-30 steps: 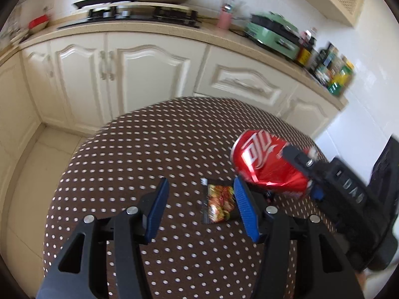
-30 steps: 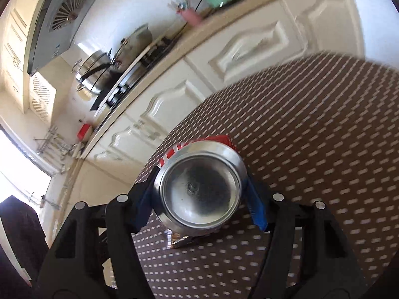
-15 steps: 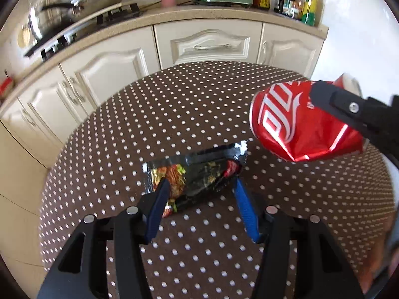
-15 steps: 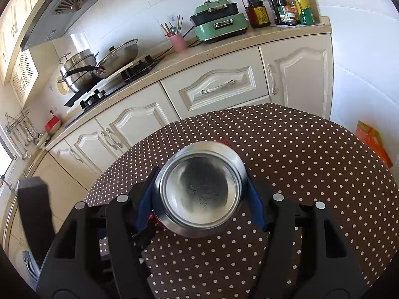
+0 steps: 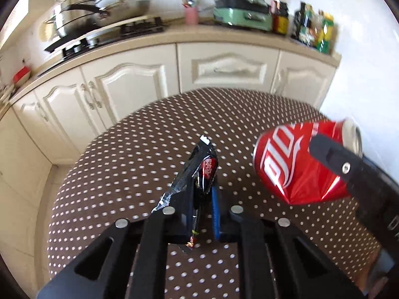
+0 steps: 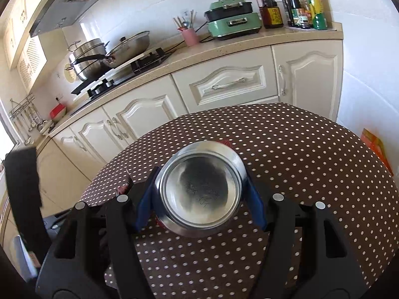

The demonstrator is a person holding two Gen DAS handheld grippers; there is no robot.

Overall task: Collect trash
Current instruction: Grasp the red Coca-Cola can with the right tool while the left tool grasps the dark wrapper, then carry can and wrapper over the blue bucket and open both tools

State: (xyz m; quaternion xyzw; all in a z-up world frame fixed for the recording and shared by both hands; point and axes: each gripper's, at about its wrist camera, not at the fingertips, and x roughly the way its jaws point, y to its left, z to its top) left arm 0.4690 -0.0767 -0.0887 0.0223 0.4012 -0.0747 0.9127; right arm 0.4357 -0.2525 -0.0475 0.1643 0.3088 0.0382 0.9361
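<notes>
My left gripper (image 5: pixel 202 206) is shut on a black snack wrapper (image 5: pixel 197 174), which stands up from between its blue pads above the brown polka-dot table (image 5: pixel 139 154). My right gripper (image 6: pixel 199 199) is shut on a dented red soda can (image 6: pixel 199 194), whose silver bottom faces the right wrist camera. In the left wrist view the same can (image 5: pixel 296 164) hangs in the air to the right of the wrapper, held by the right gripper's black finger (image 5: pixel 334 157). A corner of the wrapper (image 6: pixel 126 184) shows at the left in the right wrist view.
Cream kitchen cabinets (image 6: pixel 224 84) run behind the round table (image 6: pixel 299 144). The counter holds pots on a stove (image 6: pixel 109 54), a pink utensil cup (image 6: pixel 190 36), a green appliance (image 6: pixel 234 20) and several bottles (image 6: pixel 299 5). An orange box (image 6: pixel 376 147) sits by the right wall.
My left gripper has closed on the wrapper and lifted it off the table, so it now stands upright. The right gripper still holds the can, slightly shifted.
</notes>
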